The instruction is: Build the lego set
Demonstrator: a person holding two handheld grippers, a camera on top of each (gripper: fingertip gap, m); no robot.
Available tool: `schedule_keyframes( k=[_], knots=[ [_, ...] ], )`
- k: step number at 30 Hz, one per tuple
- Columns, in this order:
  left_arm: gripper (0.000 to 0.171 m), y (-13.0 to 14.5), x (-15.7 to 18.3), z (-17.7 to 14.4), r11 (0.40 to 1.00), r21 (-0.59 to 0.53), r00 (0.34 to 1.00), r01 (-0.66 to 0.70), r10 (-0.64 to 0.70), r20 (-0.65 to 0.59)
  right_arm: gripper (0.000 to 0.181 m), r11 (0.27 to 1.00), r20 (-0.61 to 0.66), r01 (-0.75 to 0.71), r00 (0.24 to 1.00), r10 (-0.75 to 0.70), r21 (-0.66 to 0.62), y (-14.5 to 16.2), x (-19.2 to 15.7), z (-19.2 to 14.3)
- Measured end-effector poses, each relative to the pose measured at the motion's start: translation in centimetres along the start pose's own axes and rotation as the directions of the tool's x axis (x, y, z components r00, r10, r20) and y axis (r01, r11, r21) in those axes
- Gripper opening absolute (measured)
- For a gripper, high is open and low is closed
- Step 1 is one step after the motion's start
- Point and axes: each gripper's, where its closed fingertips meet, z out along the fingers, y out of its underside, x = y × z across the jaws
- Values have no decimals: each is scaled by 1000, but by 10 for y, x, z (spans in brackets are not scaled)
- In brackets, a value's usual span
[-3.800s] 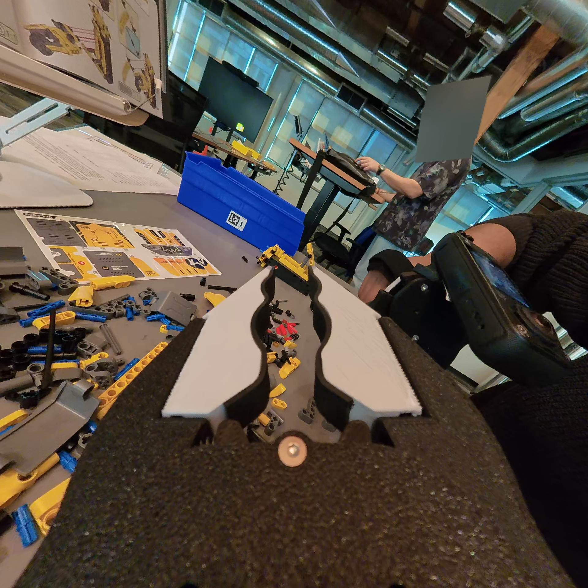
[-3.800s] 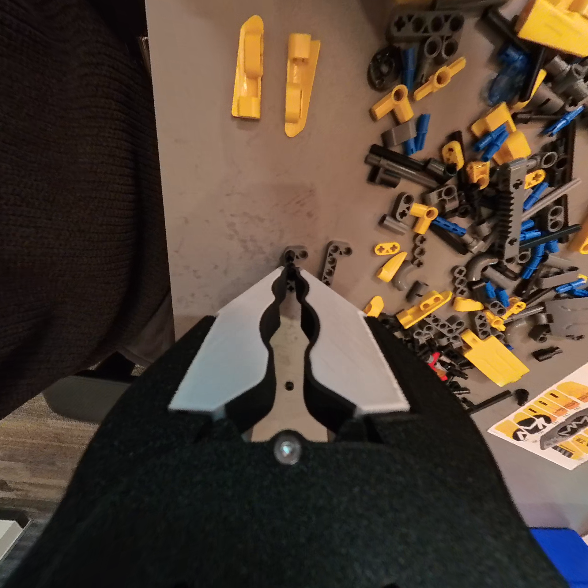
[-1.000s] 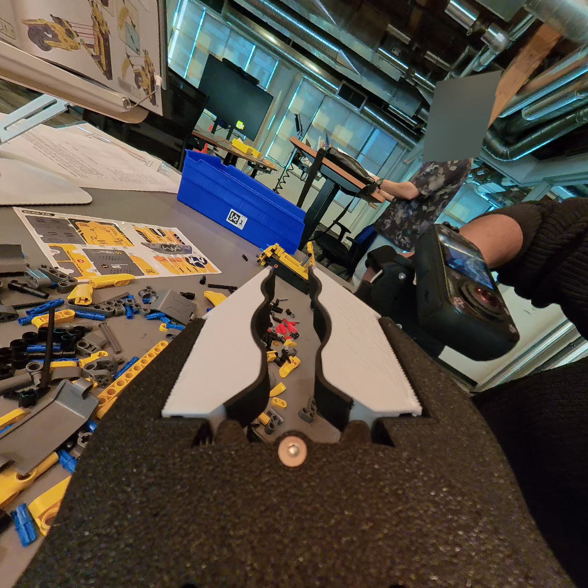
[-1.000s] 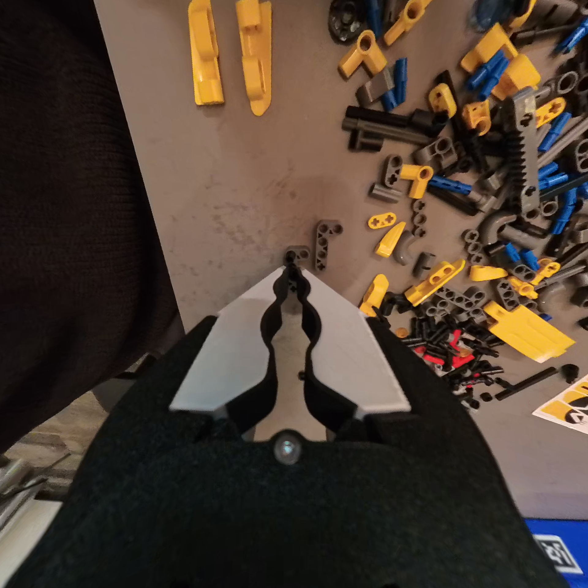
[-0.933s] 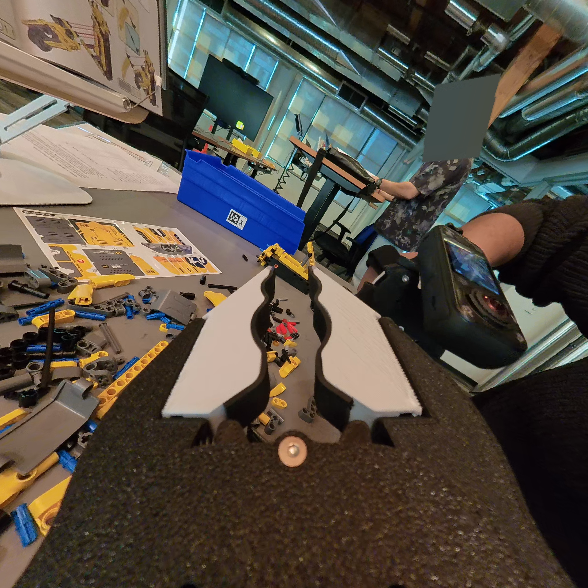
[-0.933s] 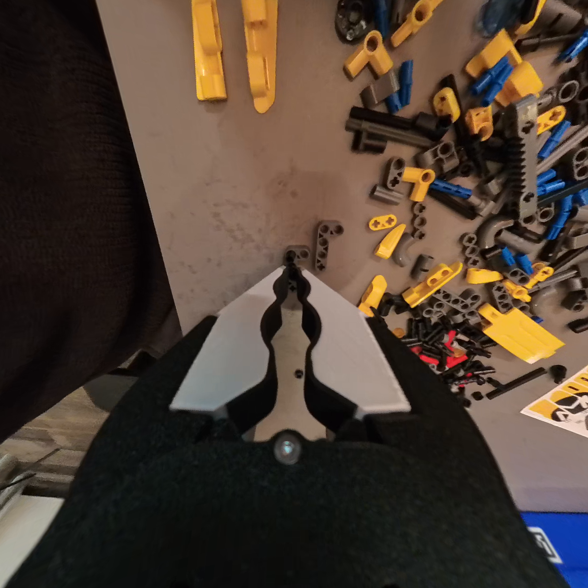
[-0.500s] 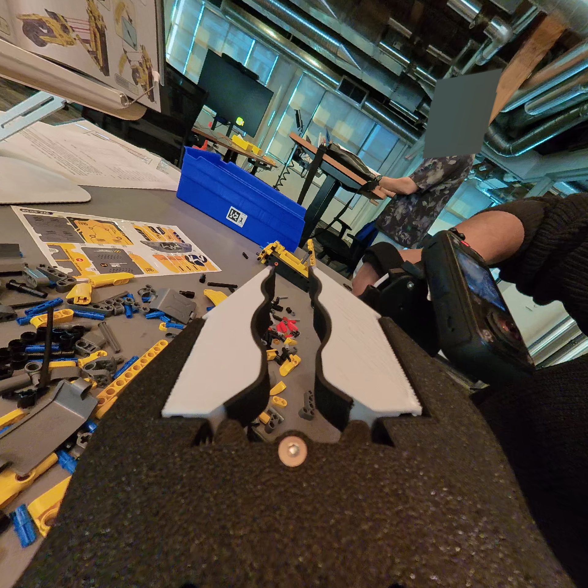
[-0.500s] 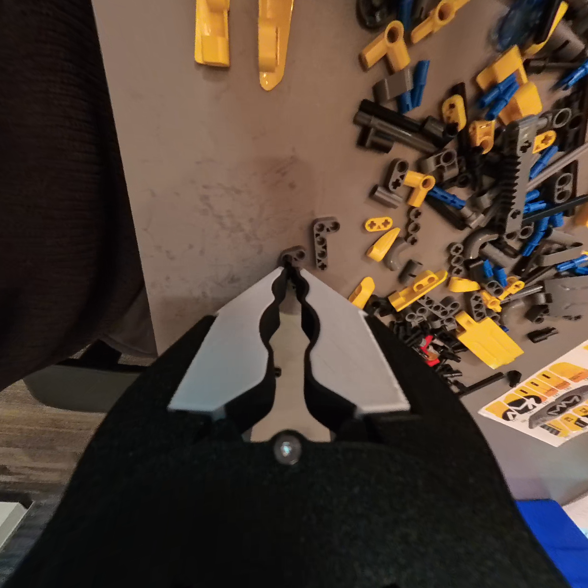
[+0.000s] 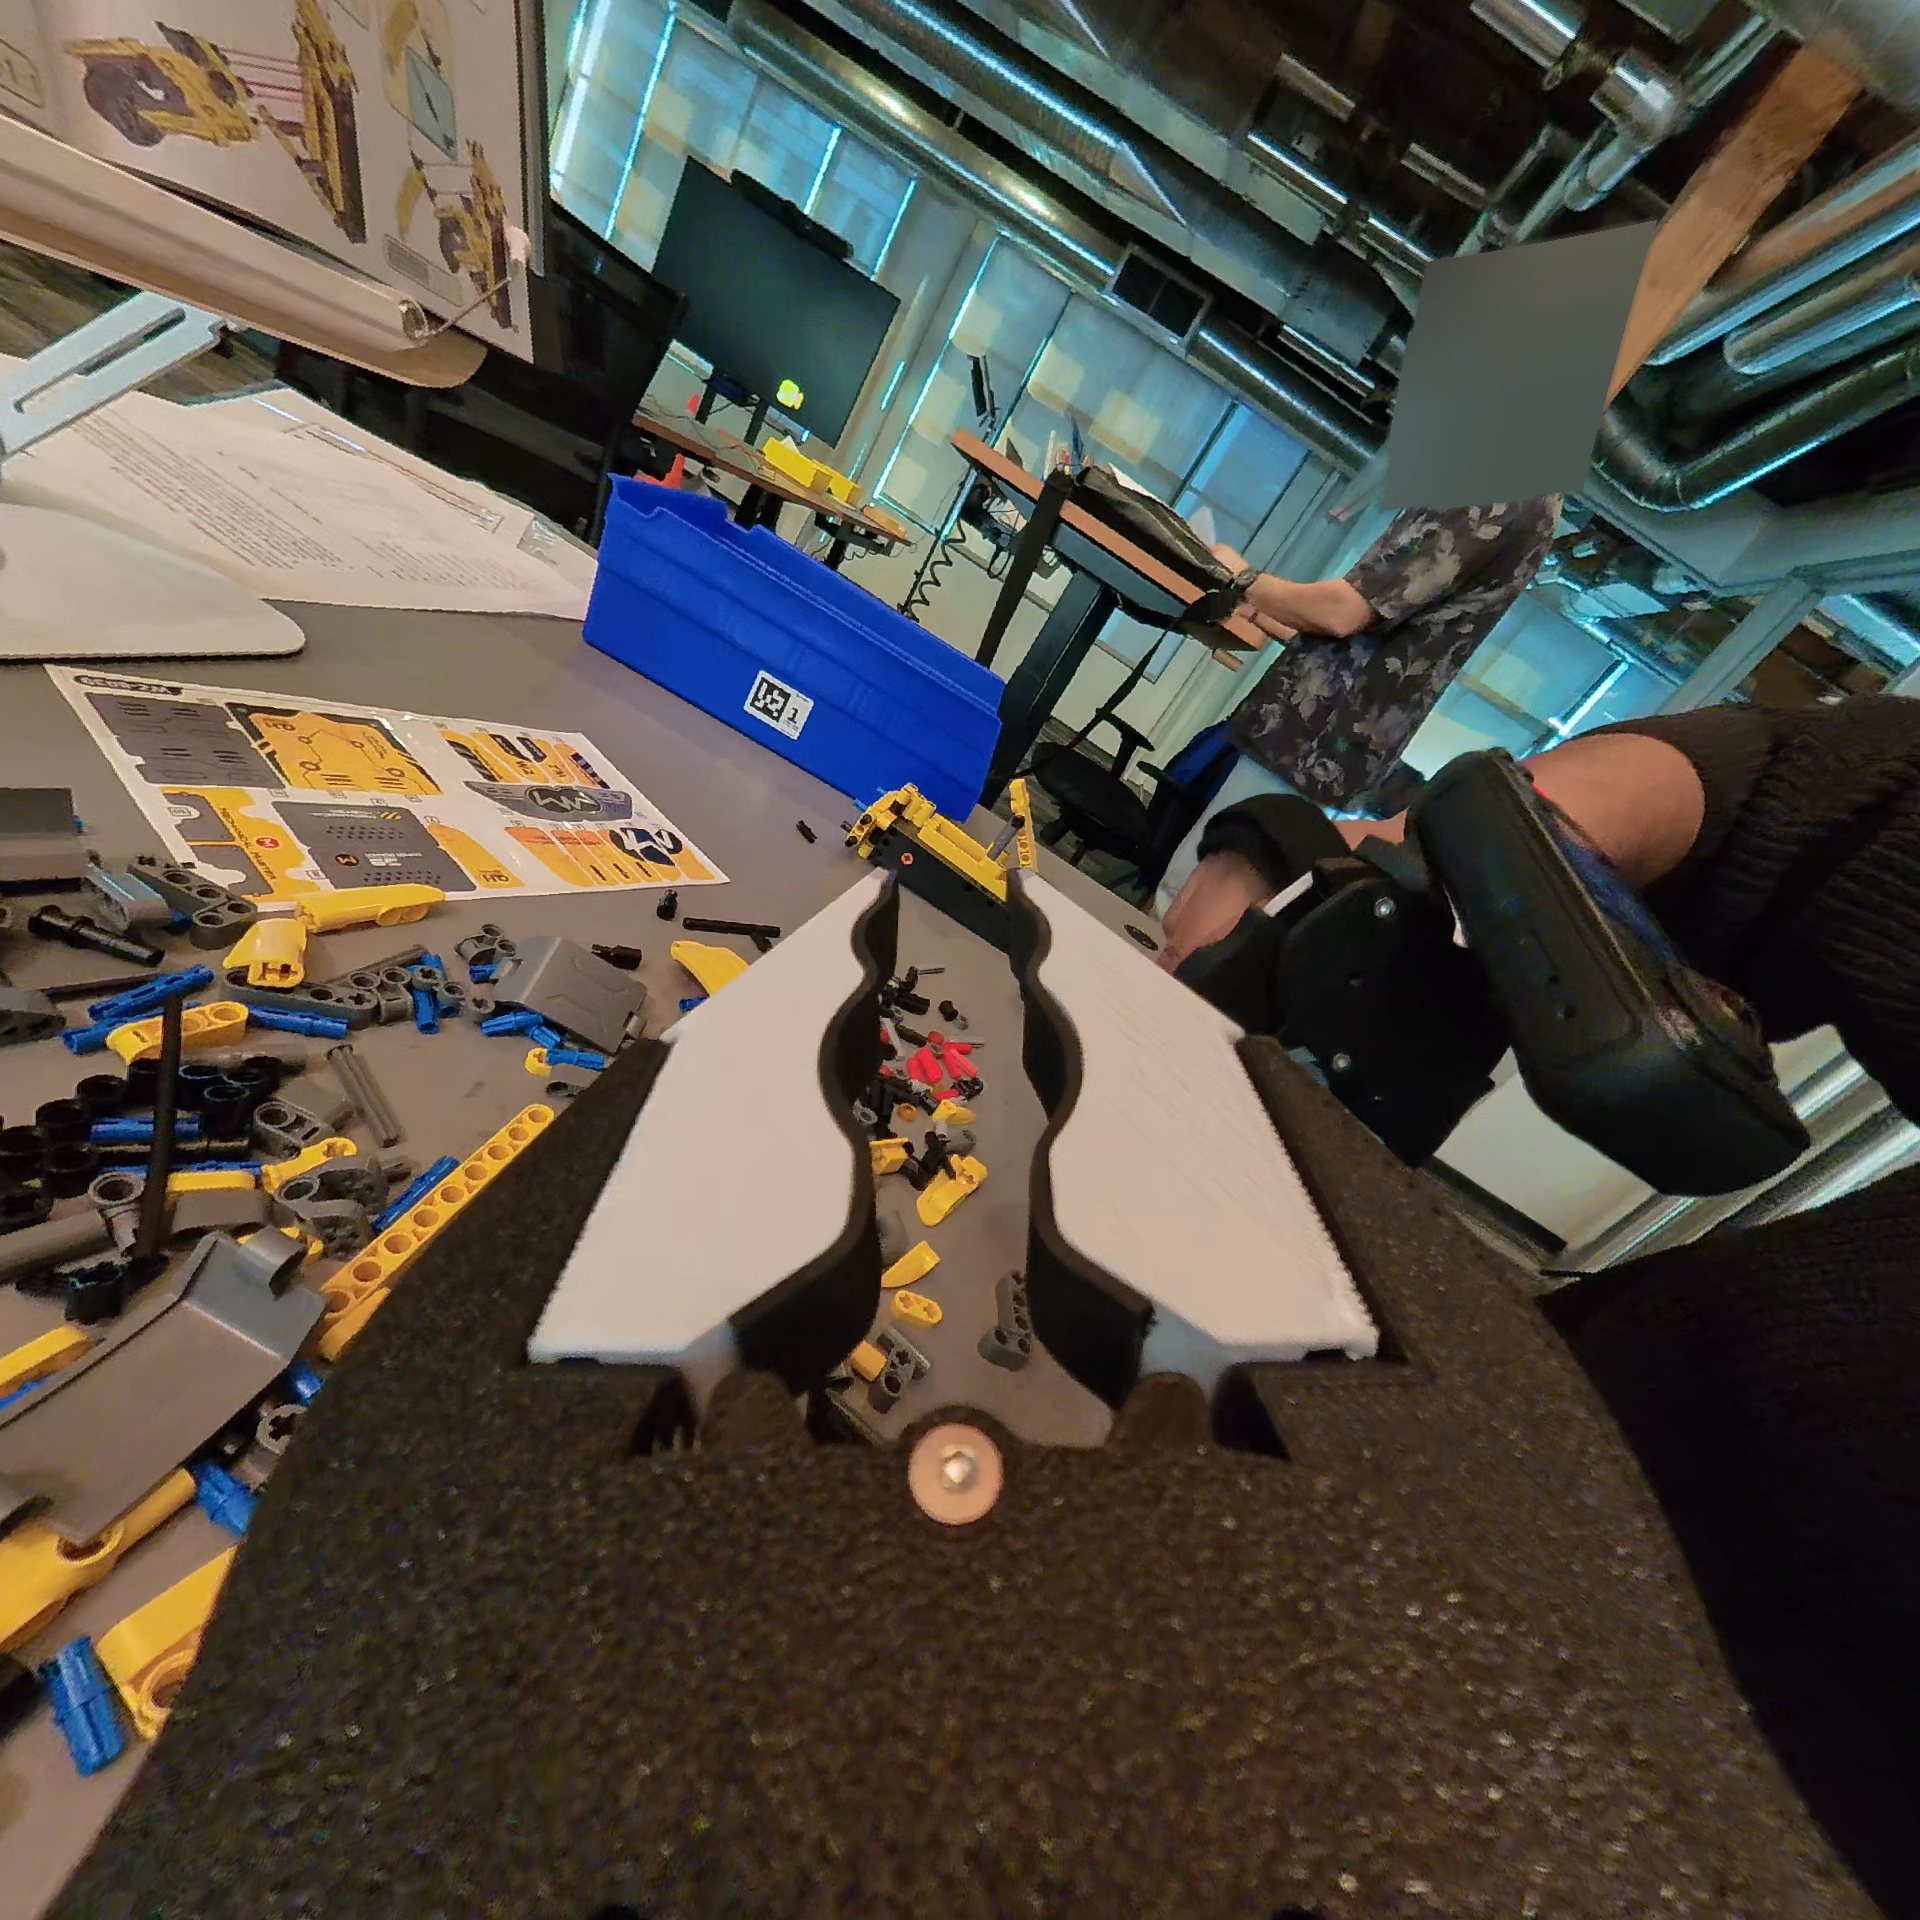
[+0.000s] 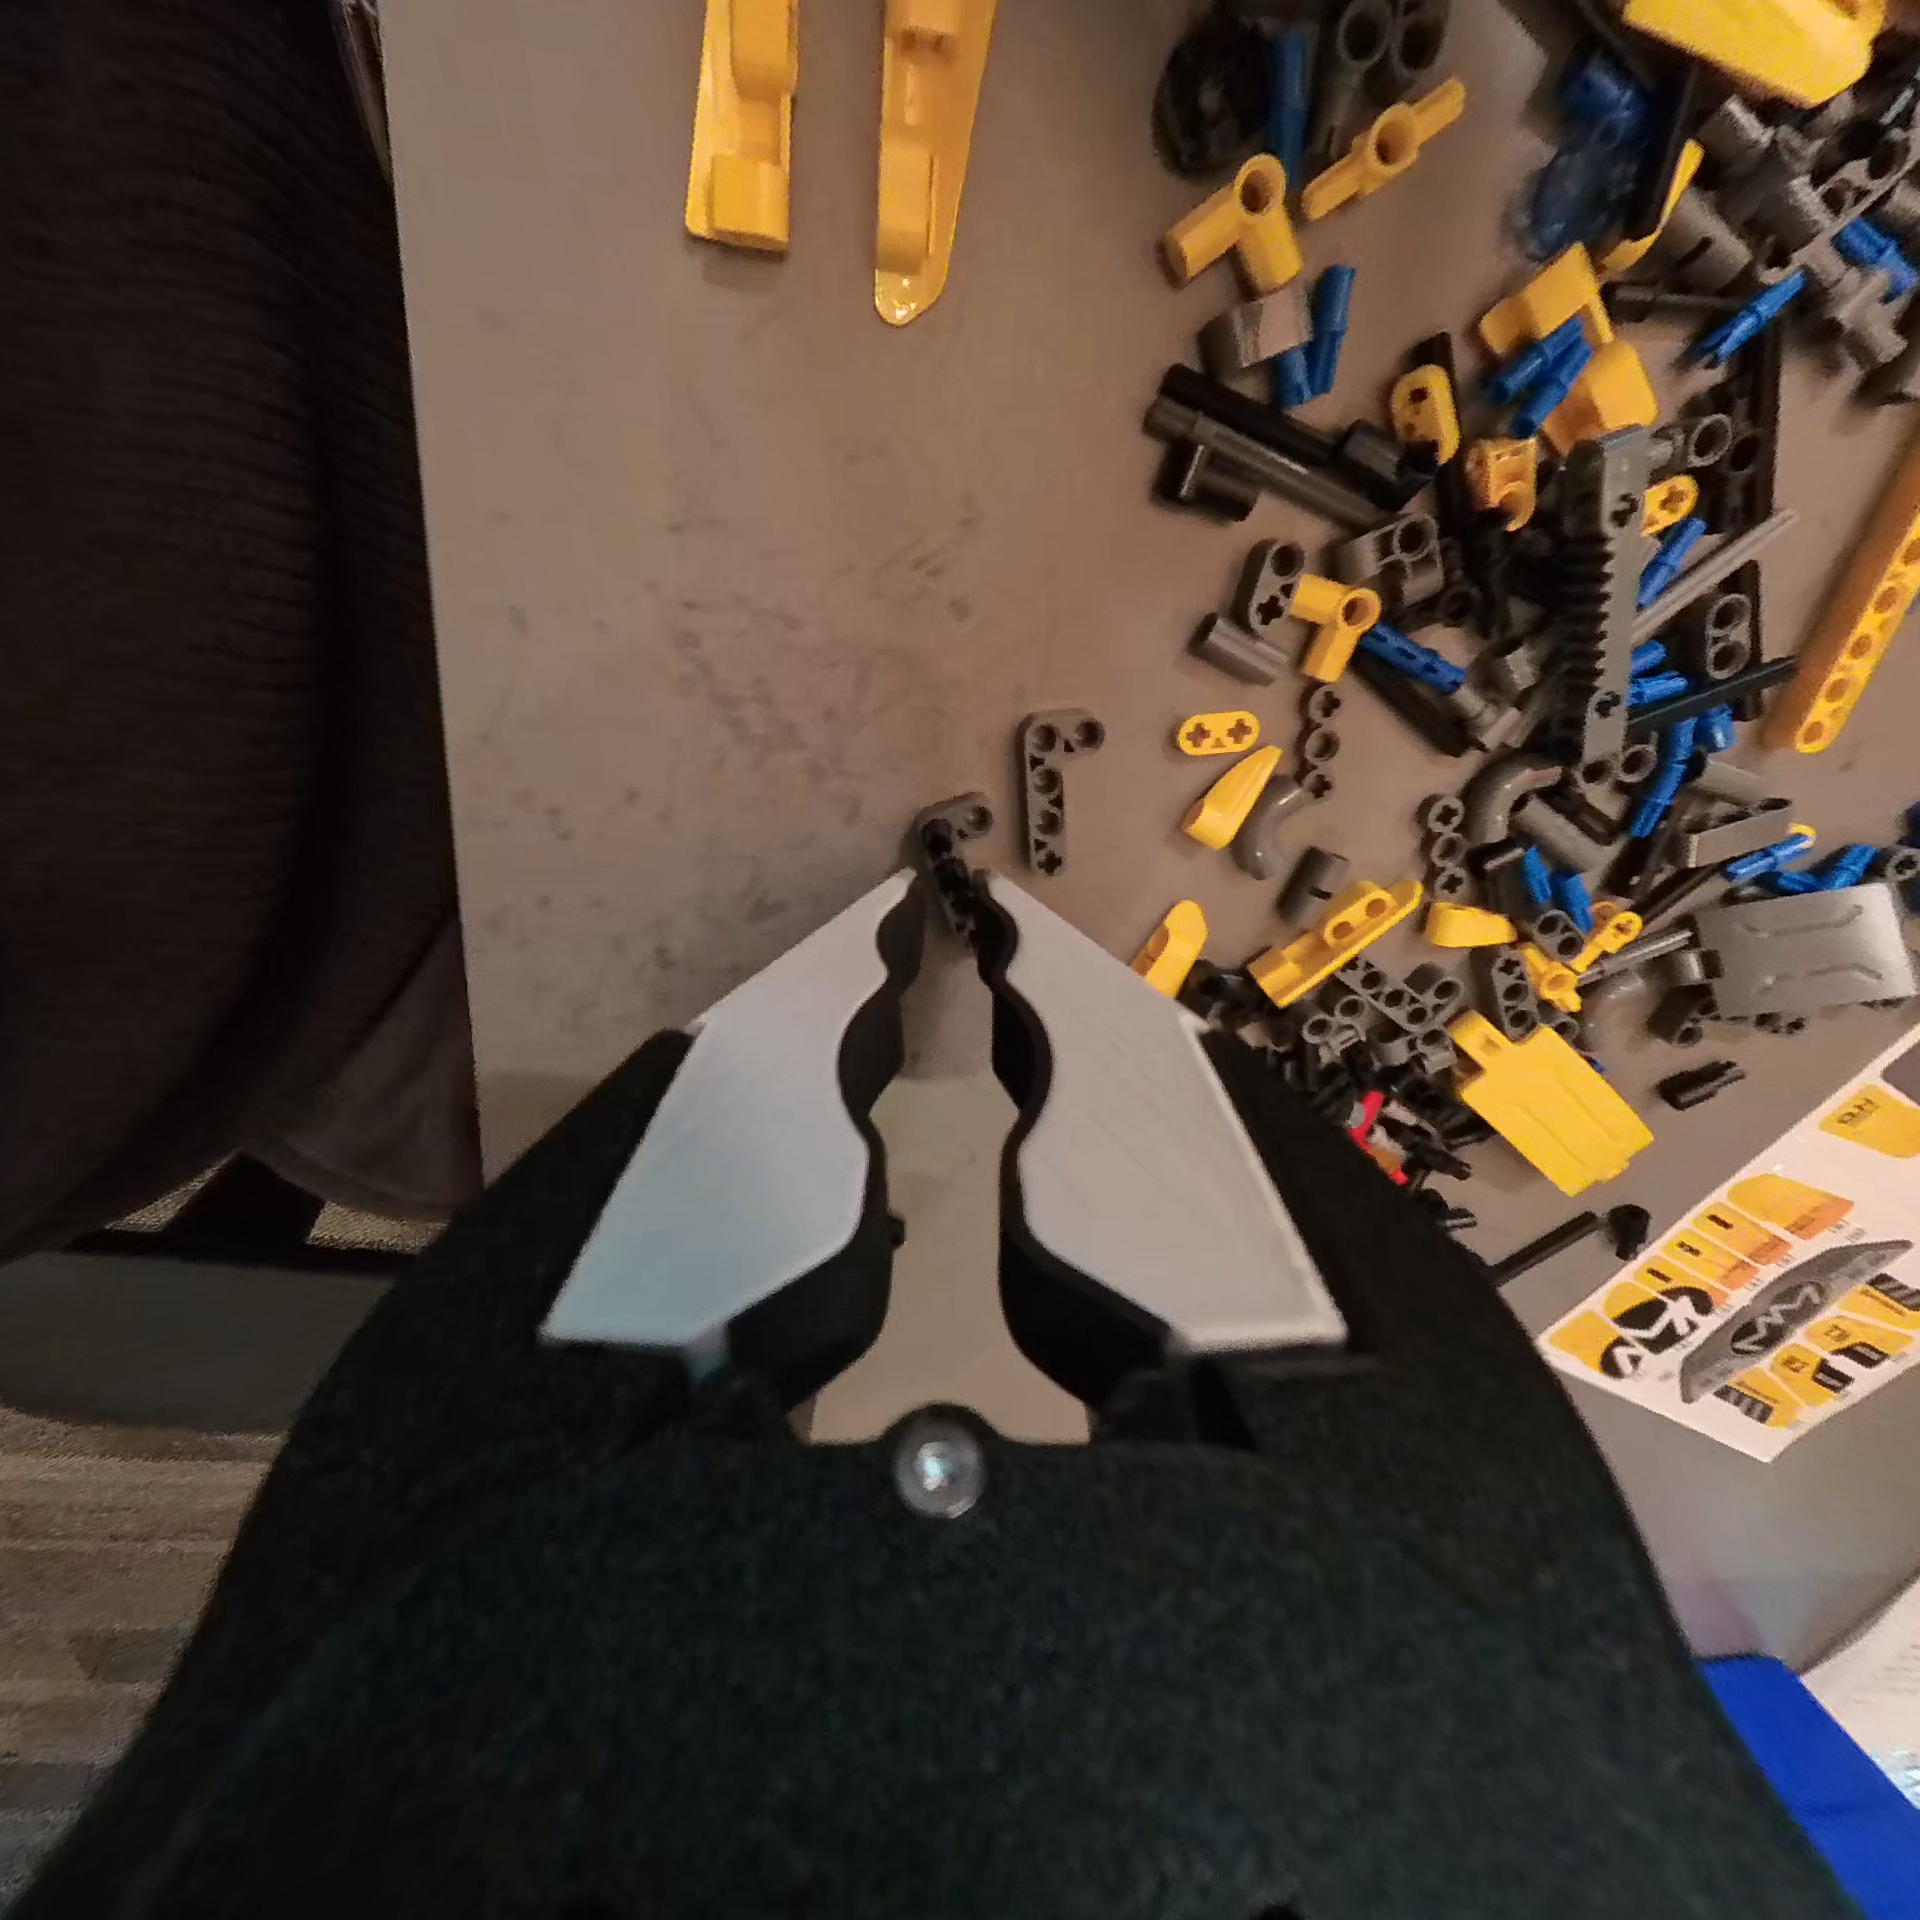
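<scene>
Both grippers clamp building-toy pieces over a grey table (image 10: 727, 582) strewn with parts.

The right gripper (image 10: 954, 891) has its jaws pinched narrow on a dark grey L-shaped beam (image 10: 951, 847), held above the table just beside a second grey L-beam (image 10: 1051, 792) lying flat. The left gripper (image 9: 948, 902) grips a yellow-and-black partial assembly (image 9: 940, 844) at its fingertips, jaws only slightly apart. Beyond it sit a sticker sheet (image 9: 395, 795) and a blue bin (image 9: 790, 665); loose red pins (image 9: 940, 1065) lie below.
</scene>
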Motion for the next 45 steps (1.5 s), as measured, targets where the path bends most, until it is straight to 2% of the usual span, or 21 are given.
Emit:
schedule_keyframes(
  k=[8, 16, 23, 25, 27, 32, 36, 39, 45],
  knots=[
    [20, 0, 0, 0, 1000, 2, 1000, 2, -2, 0, 5, 998, 39, -47, 998, 45, 42, -4, -2, 3],
    [20, -1, 0, 0, 1000, 3, 1000, 2, -2, -2, 5, 992, 24, -107, 994, 106, 59, -4, -4, 4],
    [20, 0, -1, 0, 1000, 2, 1000, -4, 3, 9, 6, 990, -26, -95, 995, 99, 108, -5, -5, 5],
    [20, 0, -2, 0, 1000, 2, 1000, -4, 4, 10, 24, 979, 38, -149, 989, 145, 142, -8, -13, 4],
    [20, 0, -2, 0, 1000, 2, 1000, -3, 3, 11, 27, 961, 72, -200, 979, 189, 192, -12, -13, -2],
    [20, 0, -2, 0, 1000, 4, 1000, 1, -1, 7, 27, 930, 30, -269, 962, 270, 252, -4, 7, -23],
    [20, 0, -1, 0, 1000, 3, 1000, 1, -1, 5, 26, 927, -114, -318, 932, 345, 201, 32, 45, -27],
    [20, 0, -2, 0, 1000, 1, 1000, 0, 0, 9, 15, 930, -170, -318, 922, 349, 186, 50, 65, -23],
    [20, 0, -3, 0, 1000, 1, 1000, 2, -2, 14, 9, 953, -173, -262, 942, 287, 155, 49, 69, -5]
  ],
)
